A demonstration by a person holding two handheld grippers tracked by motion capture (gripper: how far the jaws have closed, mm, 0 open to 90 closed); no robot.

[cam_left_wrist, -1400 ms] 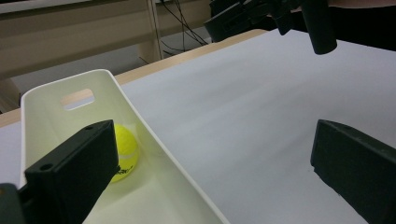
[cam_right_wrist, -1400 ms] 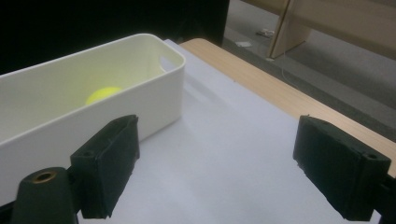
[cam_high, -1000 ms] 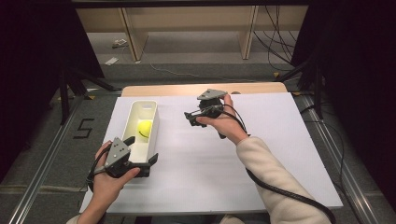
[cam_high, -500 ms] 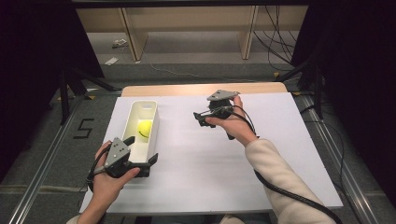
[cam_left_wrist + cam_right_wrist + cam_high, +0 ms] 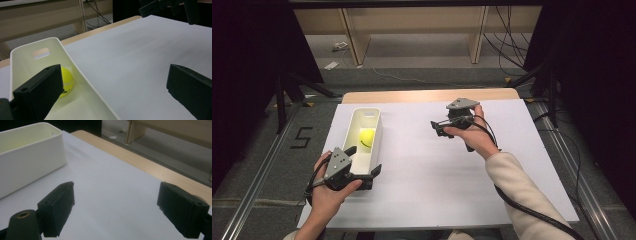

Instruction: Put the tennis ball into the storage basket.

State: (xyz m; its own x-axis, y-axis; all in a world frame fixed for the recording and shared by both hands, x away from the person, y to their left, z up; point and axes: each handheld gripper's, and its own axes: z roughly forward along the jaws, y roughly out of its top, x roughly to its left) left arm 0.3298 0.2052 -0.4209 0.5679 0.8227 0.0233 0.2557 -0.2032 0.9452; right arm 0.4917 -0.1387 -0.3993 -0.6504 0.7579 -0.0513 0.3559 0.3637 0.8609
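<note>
A white oblong bin (image 5: 377,131) lies on the left of the white table top (image 5: 437,185), and a yellow tennis ball (image 5: 367,138) rests inside it. My left gripper (image 5: 371,176) sits at the bin's near end. In the left gripper view it (image 5: 113,92) is open, one jaw inside the bin (image 5: 25,62) near the ball (image 5: 67,80), the other outside over the table. My right gripper (image 5: 437,129) hovers above the table's middle, right of the bin. Its jaws (image 5: 116,212) stand open with nothing between them, and the bin (image 5: 30,157) lies off to their left.
A strip of bare wooden table edge (image 5: 427,95) runs along the back. Beyond it stand a wooden shelf frame (image 5: 412,30) and black stands (image 5: 287,85) on the floor. Metal rails (image 5: 257,175) flank the table, and cables (image 5: 532,210) trail from the right hand.
My right gripper has moved to the right across the table, away from the bin, with its jaws unchanged. The left gripper, bin and ball have stayed put.
</note>
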